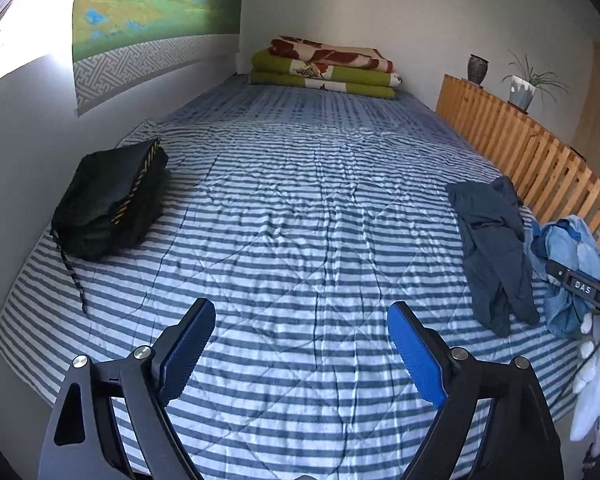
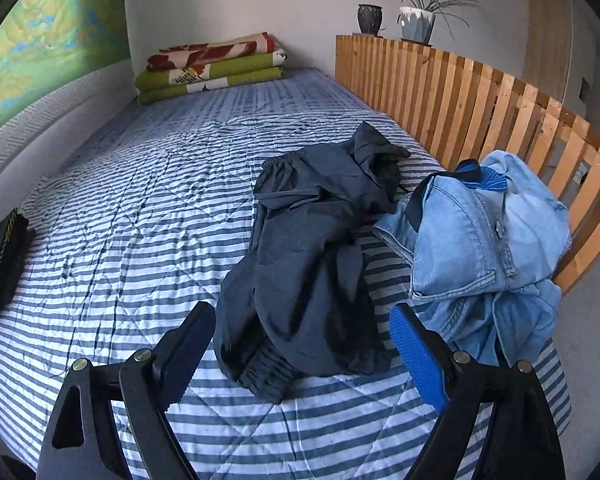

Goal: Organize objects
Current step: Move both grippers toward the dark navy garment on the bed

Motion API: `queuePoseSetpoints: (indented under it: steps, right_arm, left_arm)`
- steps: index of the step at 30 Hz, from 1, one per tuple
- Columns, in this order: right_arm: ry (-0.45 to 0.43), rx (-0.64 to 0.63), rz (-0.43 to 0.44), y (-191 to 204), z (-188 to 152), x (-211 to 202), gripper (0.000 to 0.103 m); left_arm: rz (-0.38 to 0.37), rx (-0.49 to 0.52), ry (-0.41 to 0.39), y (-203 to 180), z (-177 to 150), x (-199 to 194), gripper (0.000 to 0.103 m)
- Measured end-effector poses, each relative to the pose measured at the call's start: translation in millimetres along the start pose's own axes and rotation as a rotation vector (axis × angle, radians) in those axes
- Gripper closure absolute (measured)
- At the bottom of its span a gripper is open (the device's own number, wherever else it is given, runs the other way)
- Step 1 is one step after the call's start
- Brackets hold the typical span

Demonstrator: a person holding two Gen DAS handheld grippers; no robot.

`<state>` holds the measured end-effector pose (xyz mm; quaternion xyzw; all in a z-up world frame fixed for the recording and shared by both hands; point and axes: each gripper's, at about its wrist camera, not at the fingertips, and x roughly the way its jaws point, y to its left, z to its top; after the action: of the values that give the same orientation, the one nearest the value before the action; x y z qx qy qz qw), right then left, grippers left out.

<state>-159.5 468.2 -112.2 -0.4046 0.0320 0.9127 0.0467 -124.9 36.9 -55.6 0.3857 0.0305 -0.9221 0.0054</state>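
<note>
Right wrist view: striped bed (image 2: pixel 132 216) filling frame, w/ two loose garments lying unsorted. Dark trousers (image 2: pixel 312 248) sprawling crumpled at 12 o'clock of the right gripper (image 2: pixel 300 344), cuff lying between its wide-apart jaws, nothing clamped. Denim jeans (image 2: pixel 484 240) heaped at 2 o'clock, beside the wooden slat rail (image 2: pixel 460 96). Left gripper (image 1: pixel 300 344) also gaping, hanging over bare bedding. Black folded bundle (image 1: pixel 108 204) sitting at its 10 o'clock, apparently done. Judging by this, approx. two items are waiting.
</note>
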Motion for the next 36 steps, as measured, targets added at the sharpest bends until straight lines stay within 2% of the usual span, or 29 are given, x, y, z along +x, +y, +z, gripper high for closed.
queuePoseSetpoints:
  steps: [6, 15, 36]
  right_arm:
    - [-0.04, -0.042, 0.031, 12, 4, -13, 0.017]
    - [-0.09, -0.09, 0.056, 34, 5, -41, 0.017]
    - [-0.153, -0.179, 0.166, 94, -34, -109, 0.017]
  left_arm:
    - [0.02, 0.029, -0.024, -15, 5, -5, 0.011]
    - [0.007, 0.036, -0.049, -20, 8, -17, 0.008]
    - [0.016, 0.013, -0.015, 12, 0, -18, 0.007]
